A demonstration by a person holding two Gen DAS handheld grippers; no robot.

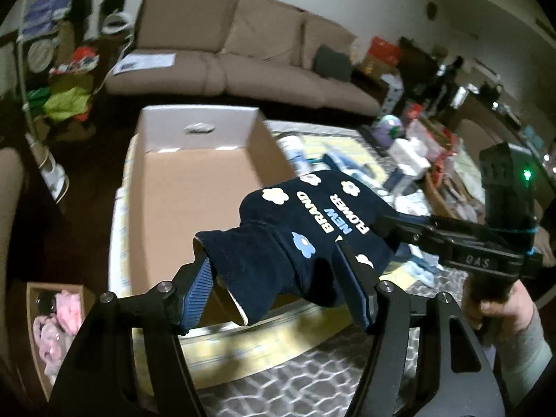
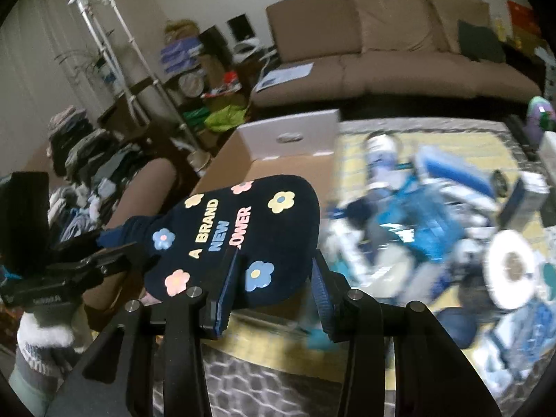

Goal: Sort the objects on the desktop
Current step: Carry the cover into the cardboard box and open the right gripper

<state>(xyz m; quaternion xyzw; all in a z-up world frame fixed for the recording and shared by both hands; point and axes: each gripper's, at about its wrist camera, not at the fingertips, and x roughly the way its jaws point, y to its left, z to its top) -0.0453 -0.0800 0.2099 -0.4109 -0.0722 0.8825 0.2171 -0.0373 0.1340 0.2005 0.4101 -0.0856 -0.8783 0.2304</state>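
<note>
Both grippers carried one navy flower-print pouch in the air, just beside the near right corner of the open cardboard box.

The left gripper had its jaws around the pouch's narrow end, but a gap showed at the left pad; I couldn't tell if it was actually pinching. The right gripper had one finger on the printed face and the rest of the pouch sagging between its jaws. It looked clamped on the pouch.

Risk: with the left side loose, the pouch could swing from the right grip alone and drop on the rug short of the box.

Print read "A BRAND NEW ...OWER" (probably FLOWER, first letters hidden). The right gripper body read "OAS".
</note>
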